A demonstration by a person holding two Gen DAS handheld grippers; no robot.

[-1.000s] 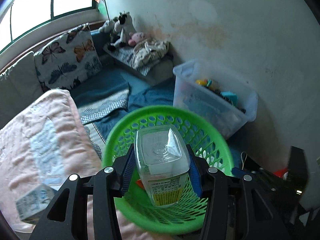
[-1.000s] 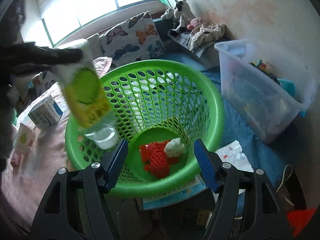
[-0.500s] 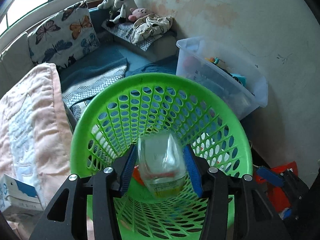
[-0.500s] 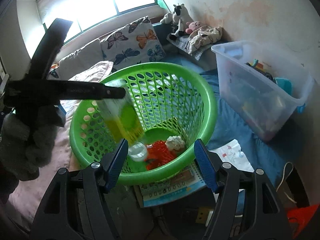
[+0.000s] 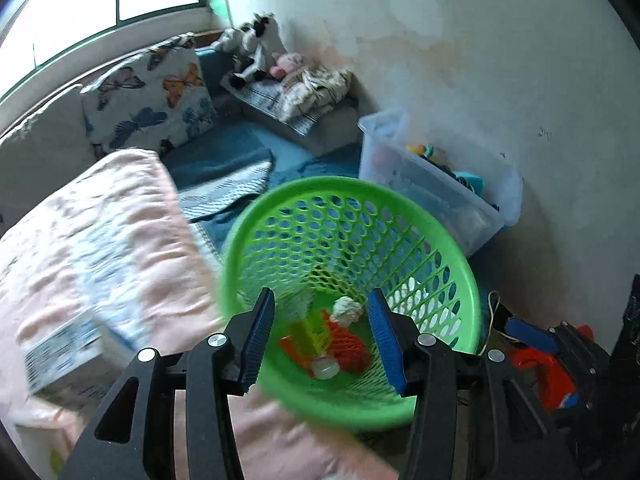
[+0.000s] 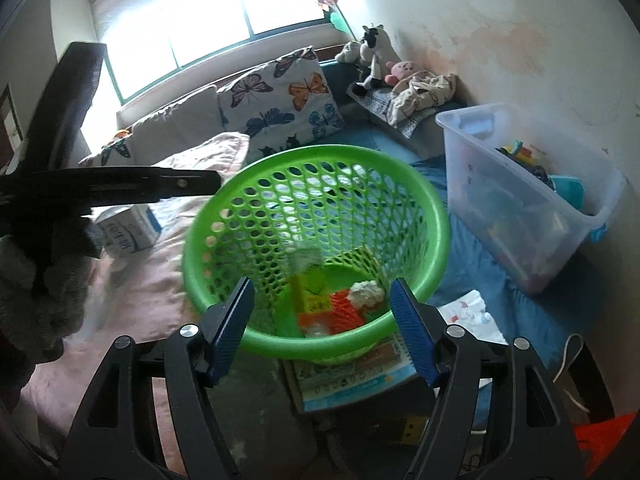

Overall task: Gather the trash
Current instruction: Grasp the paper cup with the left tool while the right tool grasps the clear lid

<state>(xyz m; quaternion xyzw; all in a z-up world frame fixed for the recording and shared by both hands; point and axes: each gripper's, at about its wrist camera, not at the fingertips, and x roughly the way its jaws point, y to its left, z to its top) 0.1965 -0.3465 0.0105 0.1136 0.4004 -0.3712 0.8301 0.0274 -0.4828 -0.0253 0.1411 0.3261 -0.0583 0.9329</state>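
Two sets of blue-padded jaws frame the near foreground. The left gripper (image 5: 321, 294) has its jaws standing apart with nothing between them. The right gripper (image 6: 322, 282) also holds nothing, and its jaws are opening.

Just past both sits a green basket (image 5: 460, 280) with a mesh wall, and the collected trash lies on its floor. A clear bottle (image 5: 308, 334) with a yellow label lies on its side there, cap toward the cameras. It rests against an orange net (image 5: 348, 344), and a white crumpled wad (image 5: 347, 307) lies just behind them. In the right wrist view the basket stands on a printed booklet (image 6: 360, 380).

To the left of the basket is a pink blanket (image 5: 100, 220), blurred in the left wrist view. A small blue and white carton (image 6: 128, 228) lies on it. A grey gloved hand (image 6: 40, 280) shows at the left edge of the right wrist view.

To the right, near the wall, stands a clear plastic bin (image 6: 540, 200) with toys inside. Farther back a butterfly cushion (image 6: 280, 100) leans under the window (image 6: 200, 12), and stuffed toys (image 6: 372, 56) sit in the corner.
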